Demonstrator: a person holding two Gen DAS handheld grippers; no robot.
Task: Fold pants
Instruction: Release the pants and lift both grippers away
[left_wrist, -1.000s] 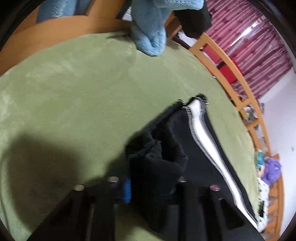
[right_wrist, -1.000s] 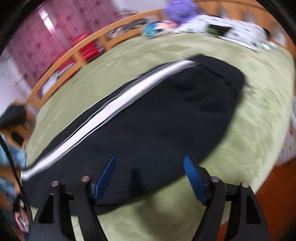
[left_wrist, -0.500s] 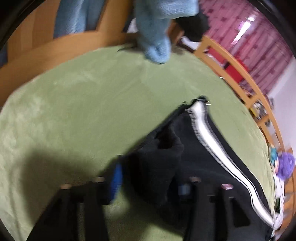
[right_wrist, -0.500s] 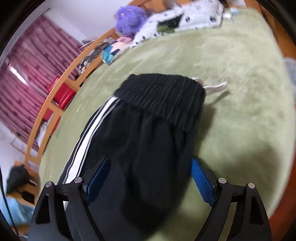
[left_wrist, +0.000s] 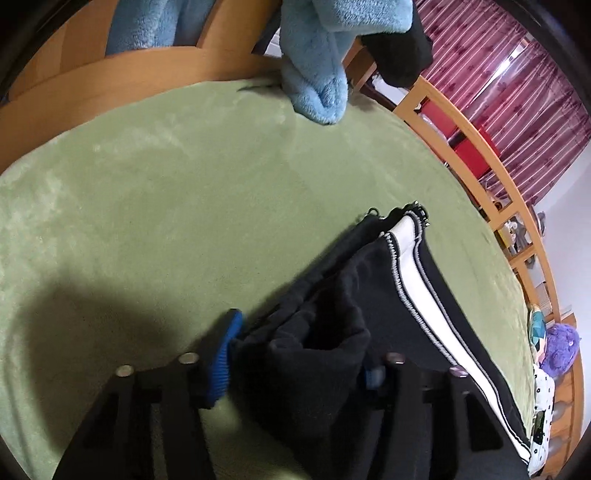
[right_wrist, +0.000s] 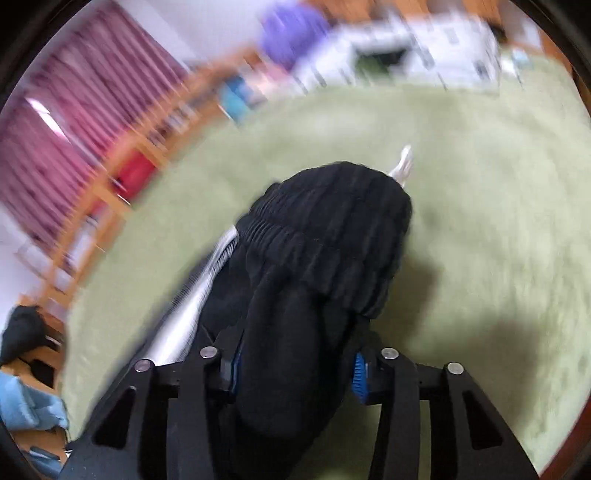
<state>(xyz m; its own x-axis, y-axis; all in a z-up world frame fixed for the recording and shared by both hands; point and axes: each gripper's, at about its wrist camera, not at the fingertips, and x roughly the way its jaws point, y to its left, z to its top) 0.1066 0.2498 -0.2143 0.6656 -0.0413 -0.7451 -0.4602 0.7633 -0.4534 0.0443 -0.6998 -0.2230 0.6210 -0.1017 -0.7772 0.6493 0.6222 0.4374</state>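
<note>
Black pants (left_wrist: 402, 291) with a white side stripe lie on a green blanket (left_wrist: 184, 192). My left gripper (left_wrist: 299, 362) stands open around a bunched fold of the leg cloth, its blue pads on either side. In the right wrist view the pants (right_wrist: 325, 236) show their ribbed waistband and a white drawstring (right_wrist: 402, 166). My right gripper (right_wrist: 295, 373) is shut on the bunched black cloth just below the waistband.
A wooden bed rail (left_wrist: 480, 155) runs along the far side, with red boxes and a maroon curtain behind. A blue plush blanket (left_wrist: 317, 59) hangs over the headboard. A purple plush toy (left_wrist: 561, 347) and a patterned pillow (right_wrist: 406, 48) lie at the other end.
My left gripper opened, releasing its grip on the leg cloth. My right gripper moved toward the waistband and closed on the cloth there; its view is blurred from motion.
</note>
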